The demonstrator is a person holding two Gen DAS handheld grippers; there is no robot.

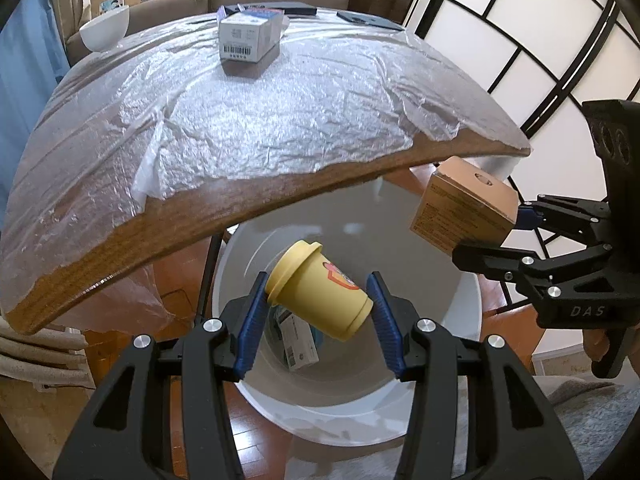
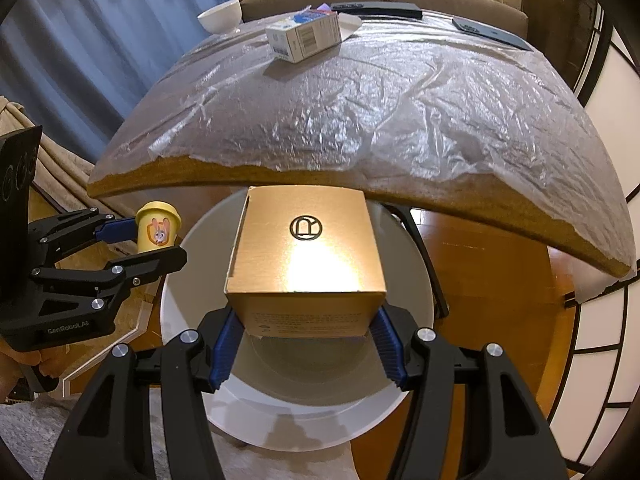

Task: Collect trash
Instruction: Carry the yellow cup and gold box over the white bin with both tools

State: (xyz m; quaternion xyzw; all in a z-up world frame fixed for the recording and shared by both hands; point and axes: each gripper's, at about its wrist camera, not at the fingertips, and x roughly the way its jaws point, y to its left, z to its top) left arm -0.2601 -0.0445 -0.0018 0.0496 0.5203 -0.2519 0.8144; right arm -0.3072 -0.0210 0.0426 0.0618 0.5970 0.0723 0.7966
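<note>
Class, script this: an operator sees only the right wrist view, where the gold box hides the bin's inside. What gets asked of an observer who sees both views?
Operator: Is anything in the bin already?
Observer: Yes, a small white carton lies at its bottom.
Operator: Where does the yellow cup sit relative to the bin?
Observer: Tilted on its side between the left gripper pads, it hangs over the bin's opening.

Your brown wooden table (image 2: 400,196) wears crinkled clear plastic sheeting (image 2: 360,112); a white carton (image 2: 304,36), white bowl (image 2: 221,16) and perhaps dark books (image 2: 376,9) sit near its far edge.
</note>
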